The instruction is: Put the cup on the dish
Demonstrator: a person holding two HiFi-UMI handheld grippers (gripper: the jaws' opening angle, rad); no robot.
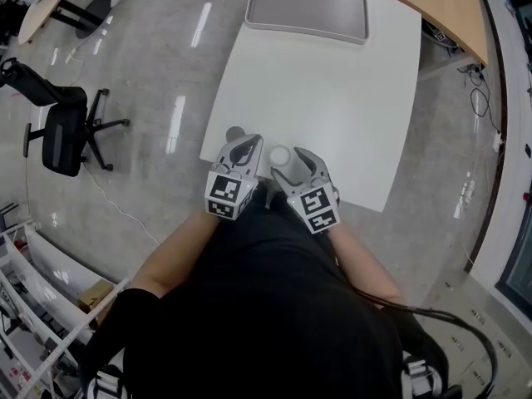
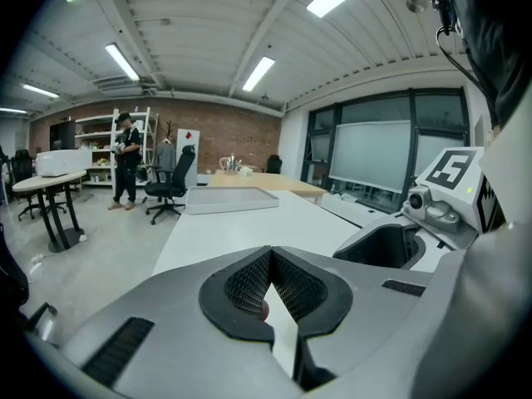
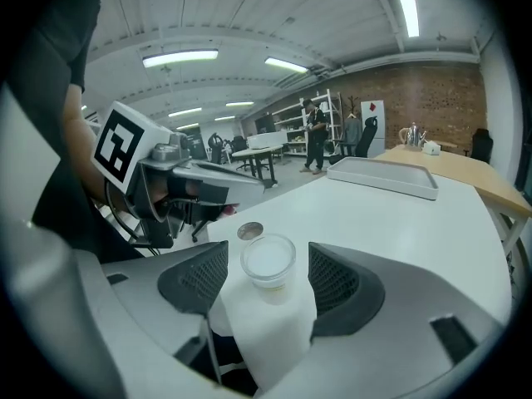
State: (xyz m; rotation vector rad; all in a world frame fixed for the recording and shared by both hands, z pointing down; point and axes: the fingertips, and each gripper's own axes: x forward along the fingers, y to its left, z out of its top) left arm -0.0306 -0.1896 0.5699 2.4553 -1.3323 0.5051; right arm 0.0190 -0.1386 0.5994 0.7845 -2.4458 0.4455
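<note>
standing upright near the front edge of the white counter, the clear cup sits between the wide-spread jaws of the right claw, neither pad touching it, the small grey dish just beyond, while the left claw is closed on nothing
</note>
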